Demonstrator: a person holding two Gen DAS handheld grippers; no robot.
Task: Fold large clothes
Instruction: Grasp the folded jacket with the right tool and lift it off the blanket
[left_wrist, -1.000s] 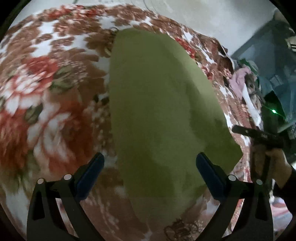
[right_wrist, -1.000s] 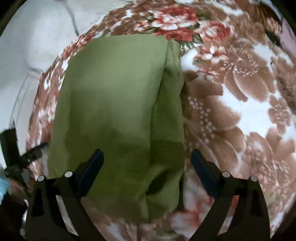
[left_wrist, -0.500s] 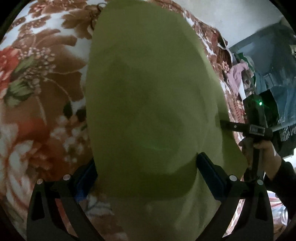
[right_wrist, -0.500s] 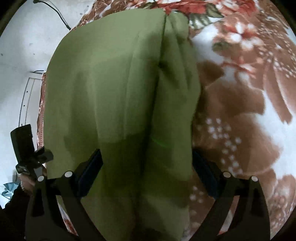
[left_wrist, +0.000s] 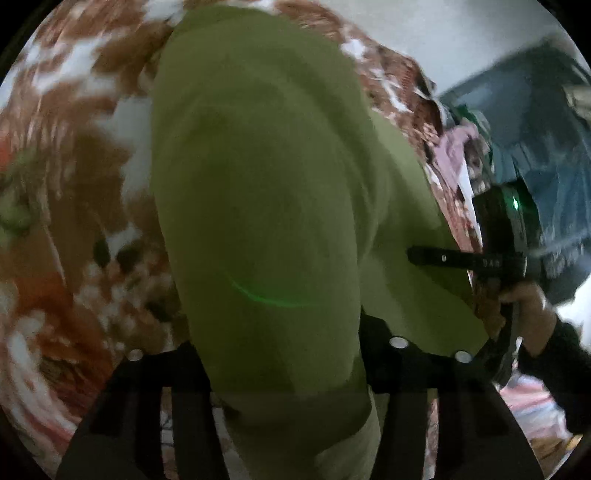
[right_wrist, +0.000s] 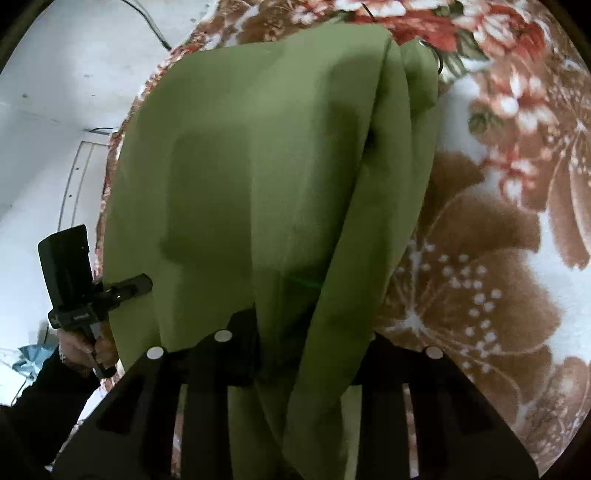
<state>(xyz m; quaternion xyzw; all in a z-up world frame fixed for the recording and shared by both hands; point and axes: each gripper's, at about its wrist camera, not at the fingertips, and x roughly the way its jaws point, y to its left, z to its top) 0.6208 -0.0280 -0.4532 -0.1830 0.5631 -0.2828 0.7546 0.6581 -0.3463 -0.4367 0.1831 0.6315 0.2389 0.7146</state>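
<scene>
A large olive-green garment (left_wrist: 266, 184) lies lengthwise on a floral blanket (left_wrist: 74, 184), folded into a long strip. In the left wrist view my left gripper (left_wrist: 280, 354) has its jaws closing, with the near end of the cloth bunched tight between the fingers. The right wrist view shows the same garment (right_wrist: 258, 166), and my right gripper (right_wrist: 312, 343) is closing on a thick fold of its near edge. Each view catches the other gripper at the cloth's side edge: the right gripper (left_wrist: 417, 254) and the left gripper (right_wrist: 144, 284), each held by a hand in a dark sleeve.
The blanket (right_wrist: 498, 258) spreads wide to the right of the garment. A small metal ring (right_wrist: 432, 51) lies by its far corner. A heap of clothes (left_wrist: 458, 147) and dark blue furniture (left_wrist: 546, 147) stand beyond the bed. A white wall (right_wrist: 55, 92) lies to the left.
Both grippers dropped onto the garment's near edge and their jaws came together from wide open. The cloth now bunches between the fingers and has started lifting.
</scene>
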